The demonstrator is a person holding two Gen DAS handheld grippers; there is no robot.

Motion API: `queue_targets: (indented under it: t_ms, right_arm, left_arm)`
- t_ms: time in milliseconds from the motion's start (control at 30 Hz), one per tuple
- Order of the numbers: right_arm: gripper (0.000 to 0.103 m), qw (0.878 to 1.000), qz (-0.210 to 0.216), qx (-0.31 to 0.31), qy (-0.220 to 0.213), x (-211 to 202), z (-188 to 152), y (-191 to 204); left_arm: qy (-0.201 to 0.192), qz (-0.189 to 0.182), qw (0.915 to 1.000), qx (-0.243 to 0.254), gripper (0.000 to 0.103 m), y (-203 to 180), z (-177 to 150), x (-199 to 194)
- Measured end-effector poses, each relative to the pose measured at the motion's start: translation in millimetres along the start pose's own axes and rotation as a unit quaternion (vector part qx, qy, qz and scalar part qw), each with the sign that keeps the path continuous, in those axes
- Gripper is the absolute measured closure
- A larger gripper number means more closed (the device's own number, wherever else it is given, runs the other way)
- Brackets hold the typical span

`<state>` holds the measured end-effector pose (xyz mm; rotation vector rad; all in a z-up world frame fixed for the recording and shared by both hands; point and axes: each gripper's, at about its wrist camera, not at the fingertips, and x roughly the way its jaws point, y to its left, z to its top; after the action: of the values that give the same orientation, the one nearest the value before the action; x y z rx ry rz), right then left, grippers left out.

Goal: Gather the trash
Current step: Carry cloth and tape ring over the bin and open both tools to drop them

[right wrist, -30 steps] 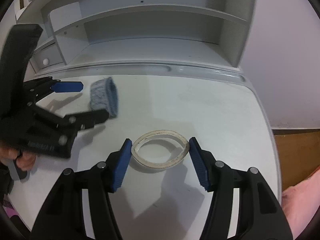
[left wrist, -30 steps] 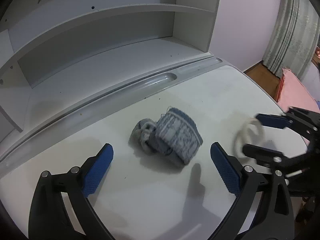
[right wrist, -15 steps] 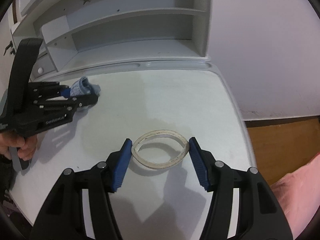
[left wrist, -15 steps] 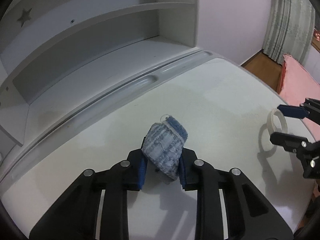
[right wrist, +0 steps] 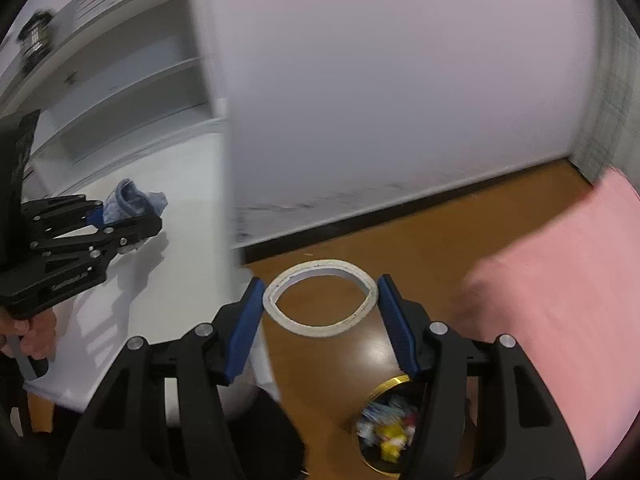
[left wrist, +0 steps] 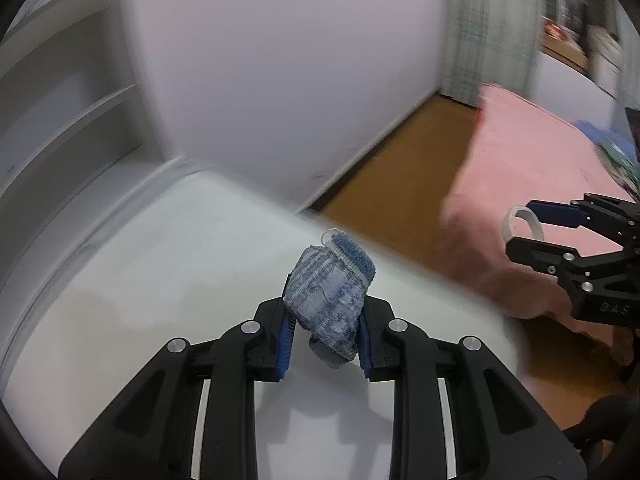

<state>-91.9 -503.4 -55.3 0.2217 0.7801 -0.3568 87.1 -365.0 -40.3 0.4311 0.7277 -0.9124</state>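
My left gripper [left wrist: 325, 332] is shut on a blue-grey knitted sock [left wrist: 329, 292], held in the air above the right end of the white desk [left wrist: 160, 272]. The right wrist view has that gripper [right wrist: 120, 222] at the left with the sock [right wrist: 132, 200] in it. My right gripper [right wrist: 320, 304] is shut on a white tape ring [right wrist: 320, 300], squeezed oval, out past the desk edge over the wooden floor [right wrist: 420, 248]. The ring [left wrist: 522, 222] also shows at the right of the left wrist view. A gold-rimmed trash bin [right wrist: 384, 428] with colourful scraps stands on the floor below my right gripper.
A pink bed cover [right wrist: 560, 300] fills the right side, close to the bin. A pale wall [right wrist: 380, 100] with a dark skirting board runs behind. White shelves [right wrist: 132, 80] rise at the back of the desk. A person's hand [right wrist: 28, 336] holds the left gripper.
My left gripper closed on the sock and lifted it off the desk. Both grippers swung right, away from the shelves; the right one, still holding the ring, is now over the floor and bin.
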Motion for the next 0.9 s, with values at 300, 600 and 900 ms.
queue_targets:
  t_ms: [300, 600, 900]
  right_arm:
    - [0.046, 0.993, -0.069, 0.100, 0.004, -36.6, -80.9, -123.8]
    - [0.046, 0.982, -0.073, 0.164, 0.056, 6.7, -161.1, -181.3]
    - [0.046, 0.974, -0.067, 0.184, 0.114, 70.8, -215.2, -195.6]
  left_arm:
    - [-0.008, -0.096, 0.9906, 0.097, 0.078, -167.1, 16.0, 29.4]
    - [0.082, -0.157, 0.9771, 0.118, 0.078, -234.9, -48.4, 156.0]
    - [0.153, -0.162, 0.9699, 0.099, 0.078, -233.4, -102.8, 233.6]
